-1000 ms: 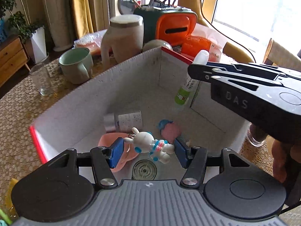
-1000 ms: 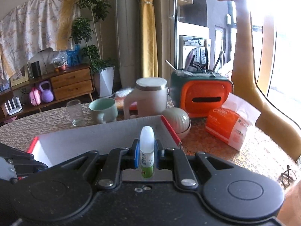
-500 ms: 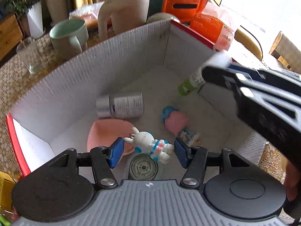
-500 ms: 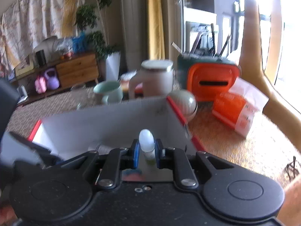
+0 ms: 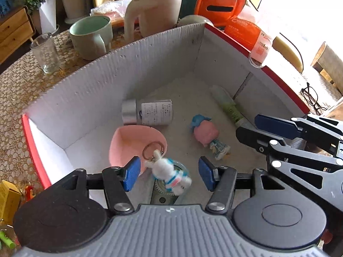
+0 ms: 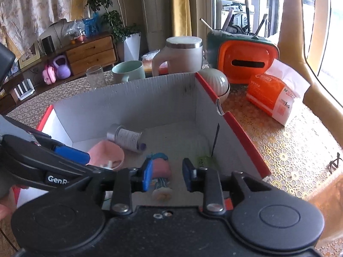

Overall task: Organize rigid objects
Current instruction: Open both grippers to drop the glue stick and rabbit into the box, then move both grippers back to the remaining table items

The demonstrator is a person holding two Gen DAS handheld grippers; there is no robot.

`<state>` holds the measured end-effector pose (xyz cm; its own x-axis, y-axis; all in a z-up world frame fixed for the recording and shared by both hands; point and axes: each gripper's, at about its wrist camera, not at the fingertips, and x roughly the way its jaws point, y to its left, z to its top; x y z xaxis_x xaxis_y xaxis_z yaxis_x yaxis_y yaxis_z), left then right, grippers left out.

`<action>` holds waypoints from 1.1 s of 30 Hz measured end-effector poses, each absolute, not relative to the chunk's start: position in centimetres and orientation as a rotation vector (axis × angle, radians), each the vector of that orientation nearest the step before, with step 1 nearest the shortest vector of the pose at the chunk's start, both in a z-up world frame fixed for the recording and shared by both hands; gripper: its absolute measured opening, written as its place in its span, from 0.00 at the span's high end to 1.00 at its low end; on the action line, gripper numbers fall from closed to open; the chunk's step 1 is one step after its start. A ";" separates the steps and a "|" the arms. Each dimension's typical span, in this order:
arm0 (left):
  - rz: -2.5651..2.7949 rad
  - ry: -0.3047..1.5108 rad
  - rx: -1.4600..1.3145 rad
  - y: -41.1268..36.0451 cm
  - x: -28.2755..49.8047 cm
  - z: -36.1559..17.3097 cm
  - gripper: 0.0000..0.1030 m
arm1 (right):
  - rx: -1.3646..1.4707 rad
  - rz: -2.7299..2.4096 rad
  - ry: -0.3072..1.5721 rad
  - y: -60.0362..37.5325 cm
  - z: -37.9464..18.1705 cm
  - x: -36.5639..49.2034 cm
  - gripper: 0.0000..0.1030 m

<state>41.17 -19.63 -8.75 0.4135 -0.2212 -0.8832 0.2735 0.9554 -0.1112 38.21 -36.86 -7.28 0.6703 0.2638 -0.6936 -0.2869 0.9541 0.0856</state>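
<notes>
A white cardboard box with red rims [image 5: 137,64] [image 6: 133,102] holds several items. A white and blue rabbit keychain [image 5: 166,170] is free between the open pads of my left gripper [image 5: 169,175], over the box floor. A green and white tube [image 5: 230,108] [image 6: 203,160] lies by the right wall. My right gripper [image 6: 167,174] is open and empty above the box. A pink-haired doll [image 5: 208,135] [image 6: 161,171], a pink bowl [image 5: 133,141] [image 6: 107,154] and a silver-capped bottle [image 5: 148,112] [image 6: 125,136] lie inside.
Behind the box stand a green mug [image 5: 90,36], a beige lidded jug [image 5: 154,6], a drinking glass [image 5: 46,52], an orange tissue holder [image 5: 218,6] and an orange tissue pack [image 5: 250,34]. Glasses [image 5: 313,98] lie on the table at the right.
Both grippers have opened. The green tube has dropped from my right gripper to the box floor. The rabbit keychain has left my left pads and is lower in the box.
</notes>
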 end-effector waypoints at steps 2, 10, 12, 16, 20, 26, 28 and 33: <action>-0.309 1.088 0.047 -19.3 40.7 -8.4 0.43 | -0.028 0.314 0.769 -36.9 -6.9 37.7 0.65; -0.311 0.999 0.052 -18.0 37.6 -5.8 0.42 | -0.035 0.329 0.728 -36.1 -4.7 34.9 0.55; -0.310 0.973 0.054 -17.4 36.5 -5.0 0.42 | -0.043 0.337 0.714 -35.7 -4.1 34.0 0.52; -0.309 0.923 0.048 -16.1 34.3 -3.6 0.42 | -0.044 0.359 0.684 -34.8 -2.8 32.0 0.47; -0.296 0.872 0.044 -14.5 31.7 -2.2 0.42 | -0.043 0.393 0.660 -33.7 -1.7 30.0 0.42; -0.276 0.813 0.024 -11.2 27.9 -0.8 0.31 | -0.042 0.444 0.627 -31.4 -0.2 27.1 0.35; -0.259 0.797 0.023 -10.0 26.7 -0.7 0.31 | -0.038 0.464 0.619 -30.7 0.1 26.3 0.30; -0.223 0.760 0.032 -7.1 23.8 -0.5 0.24 | -0.037 0.516 0.602 -28.8 0.7 24.6 0.20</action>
<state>23.76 -7.13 -0.46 0.7023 -0.1891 -0.6863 0.2121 0.9759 -0.0519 24.59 -28.78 0.70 0.7019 0.4527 -0.5499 -0.4740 0.8731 0.1138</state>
